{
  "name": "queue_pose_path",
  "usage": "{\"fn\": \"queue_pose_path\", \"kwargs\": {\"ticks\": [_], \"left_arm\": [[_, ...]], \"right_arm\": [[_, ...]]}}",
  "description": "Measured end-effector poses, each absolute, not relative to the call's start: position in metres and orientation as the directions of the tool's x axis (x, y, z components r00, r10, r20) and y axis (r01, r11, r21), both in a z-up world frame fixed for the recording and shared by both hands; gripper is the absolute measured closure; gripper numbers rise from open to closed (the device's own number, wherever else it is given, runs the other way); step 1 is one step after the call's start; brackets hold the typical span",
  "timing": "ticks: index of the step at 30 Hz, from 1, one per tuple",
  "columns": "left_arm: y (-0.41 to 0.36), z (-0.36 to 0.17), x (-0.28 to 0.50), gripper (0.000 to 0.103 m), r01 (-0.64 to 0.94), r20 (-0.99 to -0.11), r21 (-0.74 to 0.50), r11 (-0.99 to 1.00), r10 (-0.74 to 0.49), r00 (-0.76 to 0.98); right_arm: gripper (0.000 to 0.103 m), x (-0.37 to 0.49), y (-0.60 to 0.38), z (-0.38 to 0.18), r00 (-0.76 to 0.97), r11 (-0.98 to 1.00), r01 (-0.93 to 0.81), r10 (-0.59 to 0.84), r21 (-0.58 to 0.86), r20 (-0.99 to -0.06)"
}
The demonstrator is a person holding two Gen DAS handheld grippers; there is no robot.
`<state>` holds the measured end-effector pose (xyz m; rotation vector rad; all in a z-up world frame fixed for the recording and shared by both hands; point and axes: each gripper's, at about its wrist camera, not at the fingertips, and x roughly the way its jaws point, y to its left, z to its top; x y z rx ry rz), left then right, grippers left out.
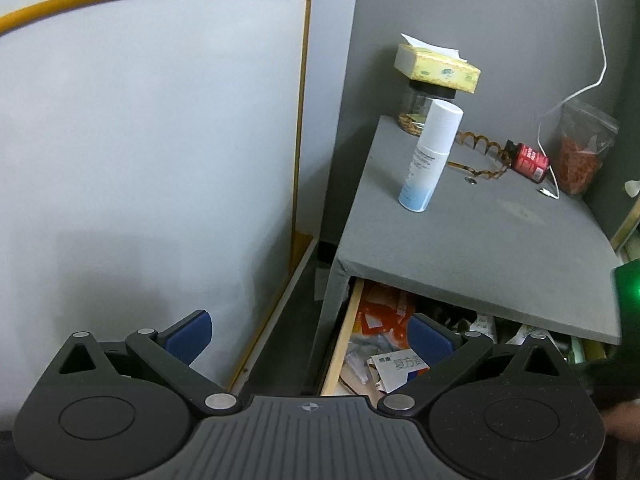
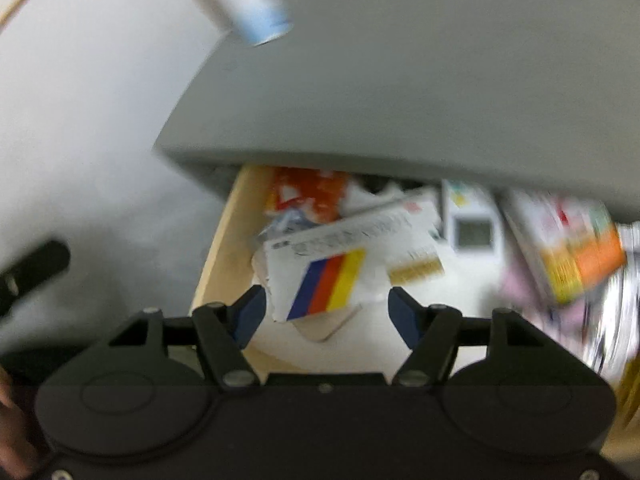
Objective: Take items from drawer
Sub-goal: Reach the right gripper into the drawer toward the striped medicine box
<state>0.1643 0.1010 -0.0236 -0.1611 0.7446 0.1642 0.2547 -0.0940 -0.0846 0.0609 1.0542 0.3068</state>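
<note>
1. Your right gripper (image 2: 326, 310) points down into the open wooden drawer (image 2: 224, 248). Its blue-padded fingers (image 2: 250, 312) stand apart and press on nothing. The torn white cardboard medicine box with the blue, red and yellow stripes (image 2: 340, 264) lies just ahead of the tips, its ragged lower corner reaching in between them.
2. Your left gripper (image 1: 308, 336) hangs spread wide and empty, its left finger over the pale wall side and its right finger over the drawer's near corner.
3. The box is tilted and rests on loose packets. If you close on the torn corner alone, the card may crumple or slip out.
4. The grey cabinet top (image 2: 400, 100) overhangs the drawer beyond your fingertips. Lift steeply and the box or fingers could knock its edge.
5. The white-and-blue plastic spray bottle (image 1: 430, 156) stands near that front edge. A bump could topple it.
6. The right view is smeared, so slow down before closing.
</note>
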Motion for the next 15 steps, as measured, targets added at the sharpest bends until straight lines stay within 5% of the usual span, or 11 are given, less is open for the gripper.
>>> {"fn": "queue_pose_path", "kwargs": {"ticks": [7, 15], "left_arm": [[0.099, -0.021, 0.162, 0.0, -0.198, -0.672, -0.079, 0.977, 0.094, 0.734], [0.088, -0.021, 0.165, 0.0, -0.163, -0.666, -0.034, 0.986, 0.099, 0.739]], "right_arm": [[0.037, 0.252, -0.071, -0.098, 0.388, 0.872, -0.487, 0.258, 0.041, -0.885], [0.02, 0.284, -0.052, -0.114, 0.224, 0.776, -0.626, 0.275, 0.078, -0.935]]}}
